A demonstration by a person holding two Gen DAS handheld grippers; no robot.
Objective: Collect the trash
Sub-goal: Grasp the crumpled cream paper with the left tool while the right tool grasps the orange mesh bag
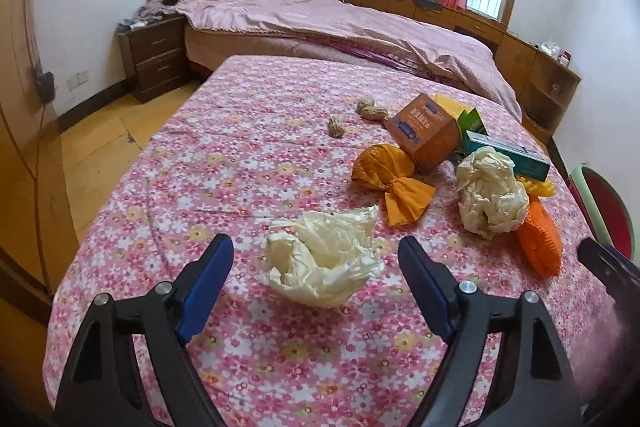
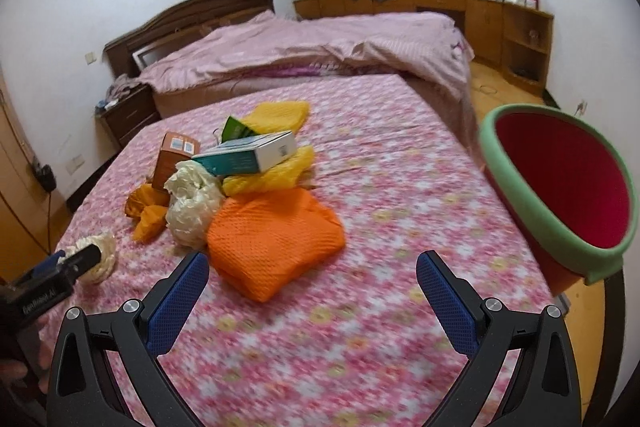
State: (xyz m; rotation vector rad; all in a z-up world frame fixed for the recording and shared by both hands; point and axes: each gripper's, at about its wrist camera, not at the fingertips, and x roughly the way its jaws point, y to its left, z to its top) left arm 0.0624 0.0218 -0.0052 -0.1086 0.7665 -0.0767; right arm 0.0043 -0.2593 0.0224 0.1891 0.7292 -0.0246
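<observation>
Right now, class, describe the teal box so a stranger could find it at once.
Start at the flowered tablecloth, then find the trash pile on it. The teal box lies on top, resting on yellow bags. It alone is long, flat and white-ended; the neighbouring orange box is squat.

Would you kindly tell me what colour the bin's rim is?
The bin's rim is light green around a red inside, clearest in the right wrist view.
</observation>
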